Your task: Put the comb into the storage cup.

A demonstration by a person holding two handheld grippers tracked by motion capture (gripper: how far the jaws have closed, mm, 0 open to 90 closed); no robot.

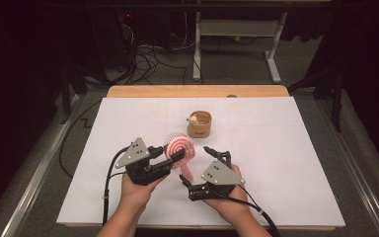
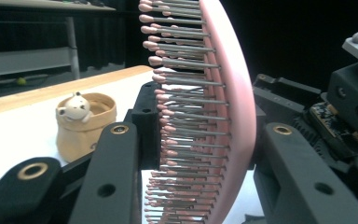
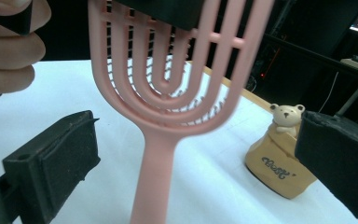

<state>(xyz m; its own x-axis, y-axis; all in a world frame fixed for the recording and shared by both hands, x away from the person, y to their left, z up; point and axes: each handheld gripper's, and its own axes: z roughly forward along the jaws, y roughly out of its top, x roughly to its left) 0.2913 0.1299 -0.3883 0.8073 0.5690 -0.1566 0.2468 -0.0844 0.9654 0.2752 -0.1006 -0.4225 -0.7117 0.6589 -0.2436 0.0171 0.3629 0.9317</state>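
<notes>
Tongs at left (image 1: 175, 157) pinch the pink hairbrush (image 1: 180, 148) by its head, held above the surface (image 1: 286, 148); right tongs (image 1: 197, 165) stand spread around its handle. Step: handover. Next, the right tongs likely must close before the left lets go.

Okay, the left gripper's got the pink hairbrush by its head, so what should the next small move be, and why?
Probably close the right gripper on the brush's handle. The left gripper is clamped on the pink hairbrush across its head, bristles on one side, and the handle hangs free between the right gripper's open jaws, not touched by either pad. A second grip there should steady it for moving on toward the tan bear cup.
</notes>
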